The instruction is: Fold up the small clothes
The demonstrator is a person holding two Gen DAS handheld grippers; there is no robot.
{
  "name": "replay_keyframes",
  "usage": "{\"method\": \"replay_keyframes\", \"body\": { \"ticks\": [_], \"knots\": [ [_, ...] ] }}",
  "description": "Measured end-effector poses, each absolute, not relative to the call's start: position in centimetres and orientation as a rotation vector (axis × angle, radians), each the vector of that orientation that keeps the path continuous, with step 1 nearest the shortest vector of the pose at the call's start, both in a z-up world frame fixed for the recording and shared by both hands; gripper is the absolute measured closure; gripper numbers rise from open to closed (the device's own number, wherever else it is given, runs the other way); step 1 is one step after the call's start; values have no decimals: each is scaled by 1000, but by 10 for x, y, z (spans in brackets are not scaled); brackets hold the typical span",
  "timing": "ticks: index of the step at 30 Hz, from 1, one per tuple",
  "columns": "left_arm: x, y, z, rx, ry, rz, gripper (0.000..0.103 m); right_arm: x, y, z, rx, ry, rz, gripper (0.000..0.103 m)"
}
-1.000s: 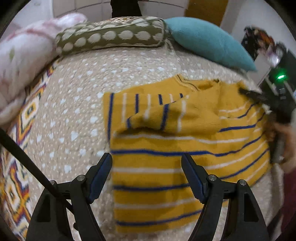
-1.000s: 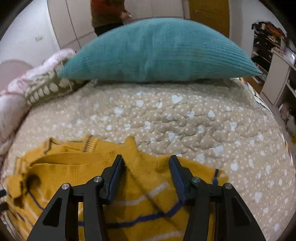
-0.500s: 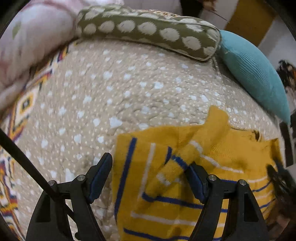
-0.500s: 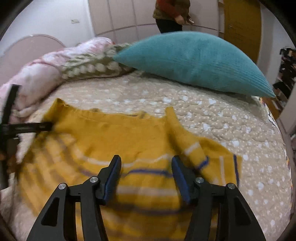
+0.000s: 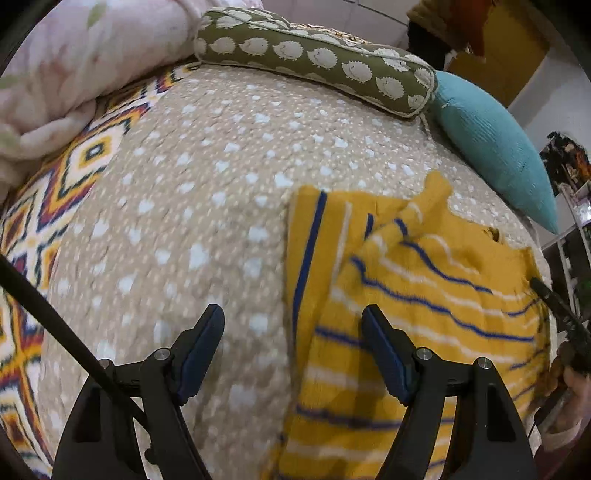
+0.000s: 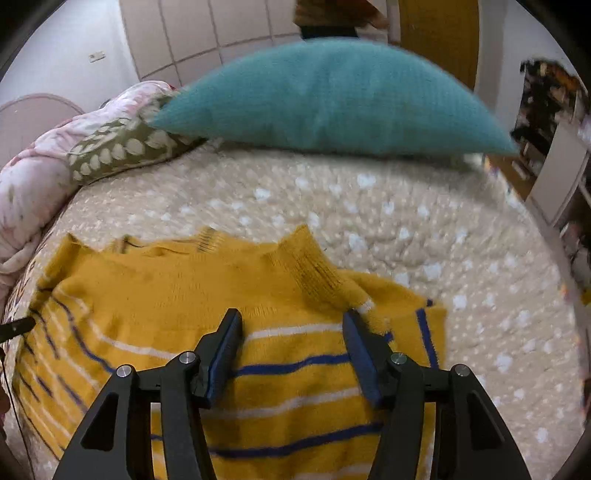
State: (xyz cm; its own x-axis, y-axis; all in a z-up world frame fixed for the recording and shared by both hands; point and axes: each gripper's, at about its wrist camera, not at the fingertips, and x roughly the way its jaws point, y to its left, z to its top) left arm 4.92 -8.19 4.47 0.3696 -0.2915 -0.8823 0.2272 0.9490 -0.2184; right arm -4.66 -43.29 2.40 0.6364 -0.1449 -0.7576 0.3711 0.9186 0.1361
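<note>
A yellow sweater (image 5: pixel 424 295) with blue and white stripes lies flat on the spotted beige bedspread (image 5: pixel 207 192). One sleeve (image 5: pixel 399 225) is folded in across its body. My left gripper (image 5: pixel 293 321) hangs open above the sweater's side edge, with nothing between its fingers. In the right wrist view the sweater (image 6: pixel 177 295) spreads below my right gripper (image 6: pixel 291 325), which is open over the striped body. The other folded sleeve (image 6: pixel 317 273) lies just beyond its right finger. The right gripper's black finger (image 5: pixel 561 314) shows at the sweater's far edge, and a hand (image 5: pixel 576 384) holds that gripper.
A teal pillow (image 6: pixel 332 96), an olive hedgehog-print bolster (image 5: pixel 314 55) and a pink floral duvet (image 5: pixel 74 55) line the head of the bed. A bright geometric blanket (image 5: pixel 44 206) lies left. A person (image 6: pixel 328 18) stands behind the bed; shelves (image 6: pixel 546 110) stand at right.
My left gripper slid sideways from over the sweater's body to its side edge and rolled. The right gripper drew back a little from the neckline; its jaws stand slightly wider.
</note>
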Motion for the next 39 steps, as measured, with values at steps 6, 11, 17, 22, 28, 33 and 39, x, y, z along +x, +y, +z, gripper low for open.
{"method": "replay_keyframes", "body": {
  "ticks": [6, 11, 17, 22, 28, 33, 39],
  "knots": [
    [9, -73, 50, 14, 1088, -288, 27, -57, -366, 58, 199, 753, -149, 37],
    [-10, -65, 47, 23, 1052, -271, 24, -25, -293, 46, 104, 824, 18, 40],
    [-16, -65, 40, 61, 1011, -266, 22, 22, -236, 32, 44, 854, 59, 56],
    [-15, -64, 36, 49, 995, -266, 20, 64, -220, 26, 62, 878, 36, 57],
    [-15, -65, 35, 58, 986, -265, 19, 98, -199, 14, -2, 909, 3, 57],
    [-16, -66, 36, 67, 981, -262, 19, 104, -198, 15, -1, 934, 1, 57],
    [-17, -66, 35, 80, 977, -258, 19, 83, -193, 33, -22, 898, 15, 57]
  ]
}}
